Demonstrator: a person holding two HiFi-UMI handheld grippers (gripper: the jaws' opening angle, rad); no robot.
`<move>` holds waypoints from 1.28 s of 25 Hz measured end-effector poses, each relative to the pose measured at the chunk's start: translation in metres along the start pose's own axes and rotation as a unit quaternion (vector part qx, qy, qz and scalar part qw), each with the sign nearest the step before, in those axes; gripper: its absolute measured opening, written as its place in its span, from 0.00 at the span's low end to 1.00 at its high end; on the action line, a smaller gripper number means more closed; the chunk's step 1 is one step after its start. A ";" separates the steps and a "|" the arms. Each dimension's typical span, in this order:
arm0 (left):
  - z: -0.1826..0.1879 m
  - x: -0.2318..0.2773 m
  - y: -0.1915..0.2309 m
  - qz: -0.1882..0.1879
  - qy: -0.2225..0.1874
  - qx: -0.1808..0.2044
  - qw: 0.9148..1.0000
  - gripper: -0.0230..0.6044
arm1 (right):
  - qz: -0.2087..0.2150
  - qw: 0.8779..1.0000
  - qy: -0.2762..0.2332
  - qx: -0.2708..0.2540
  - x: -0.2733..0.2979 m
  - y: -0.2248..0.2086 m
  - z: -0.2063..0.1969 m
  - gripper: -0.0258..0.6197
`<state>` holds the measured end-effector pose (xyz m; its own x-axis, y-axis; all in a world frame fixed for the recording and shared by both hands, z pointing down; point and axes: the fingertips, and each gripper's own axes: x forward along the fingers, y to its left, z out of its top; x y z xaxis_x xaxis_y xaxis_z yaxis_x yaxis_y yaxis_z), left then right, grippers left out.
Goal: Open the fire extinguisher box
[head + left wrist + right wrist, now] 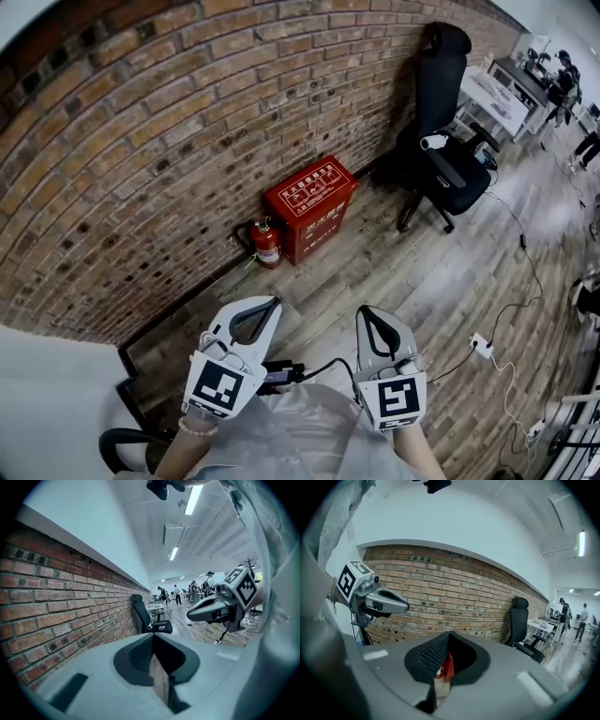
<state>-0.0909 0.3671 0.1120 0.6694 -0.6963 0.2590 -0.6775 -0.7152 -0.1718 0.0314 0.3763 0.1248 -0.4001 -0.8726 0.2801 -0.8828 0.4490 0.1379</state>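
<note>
Brick wall (141,141) behind fire extinguisher box (311,206); left gripper (272,302) and right gripper (365,310) closed, empty.

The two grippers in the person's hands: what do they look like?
The left gripper and right gripper are pale grey, tapering like beaks, with black ridged pads inside. Each carries a white cube with black square markers. A black cable runs between them. A bead bracelet sits on the left wrist.
</note>
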 end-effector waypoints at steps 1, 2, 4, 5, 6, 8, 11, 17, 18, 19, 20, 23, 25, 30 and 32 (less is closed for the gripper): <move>0.001 0.000 -0.002 0.003 0.000 -0.004 1.000 0.03 | 0.001 1.000 0.000 0.000 -0.002 -0.003 -0.001 0.04; 0.002 0.000 -0.004 0.007 -0.001 -0.010 1.000 0.03 | 0.002 1.000 -0.001 0.000 -0.004 -0.005 -0.002 0.04; 0.002 0.000 -0.007 0.014 -0.002 -0.020 1.000 0.03 | 0.005 1.000 -0.002 0.001 -0.008 -0.009 -0.005 0.04; 0.003 0.000 -0.009 0.017 -0.003 -0.024 1.000 0.03 | 0.006 1.000 -0.002 0.001 -0.010 -0.011 -0.006 0.04; 0.004 0.000 -0.011 0.021 -0.004 -0.026 0.999 0.03 | 0.008 1.000 -0.003 0.000 -0.013 -0.012 -0.007 0.04; 0.006 0.000 -0.015 0.029 -0.005 -0.022 0.999 0.03 | 0.011 1.000 -0.006 0.001 -0.017 -0.015 -0.010 0.04; 0.007 -0.001 -0.021 0.039 -0.008 -0.016 0.999 0.03 | 0.016 0.999 -0.009 0.029 -0.024 -0.021 -0.015 0.04; 0.008 -0.001 -0.032 0.045 -0.009 -0.008 0.999 0.03 | 0.019 0.998 -0.015 0.052 -0.029 -0.033 -0.021 0.04; 0.008 -0.001 -0.032 0.045 -0.009 -0.008 0.999 0.03 | 0.018 0.998 -0.015 0.052 -0.029 -0.035 -0.022 0.04; 0.007 0.000 -0.032 0.045 -0.009 -0.008 0.999 0.03 | 0.017 0.999 -0.014 0.049 -0.029 -0.036 -0.023 0.05; 0.008 0.001 -0.030 0.046 -0.009 -0.007 0.999 0.03 | 0.016 0.999 -0.013 0.046 -0.028 -0.037 -0.023 0.04; 0.010 0.007 -0.026 0.046 -0.012 -0.005 0.999 0.03 | 0.014 0.999 -0.013 0.036 -0.022 -0.040 -0.021 0.04; 0.010 0.014 -0.022 0.042 -0.014 -0.007 0.999 0.03 | 0.011 0.999 -0.016 0.025 -0.017 -0.043 -0.017 0.04; 0.011 0.041 -0.007 0.029 -0.020 -0.002 0.999 0.03 | 0.004 1.000 -0.012 -0.006 0.003 -0.051 -0.014 0.05; 0.013 0.054 0.002 0.024 -0.023 0.002 0.999 0.03 | 0.003 1.000 -0.009 -0.014 0.016 -0.058 -0.013 0.05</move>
<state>-0.0522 0.3268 0.1135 0.6492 -0.7320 0.2066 -0.7084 -0.6808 -0.1864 0.0793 0.3389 0.1337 -0.4109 -0.8727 0.2636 -0.8730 0.4600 0.1622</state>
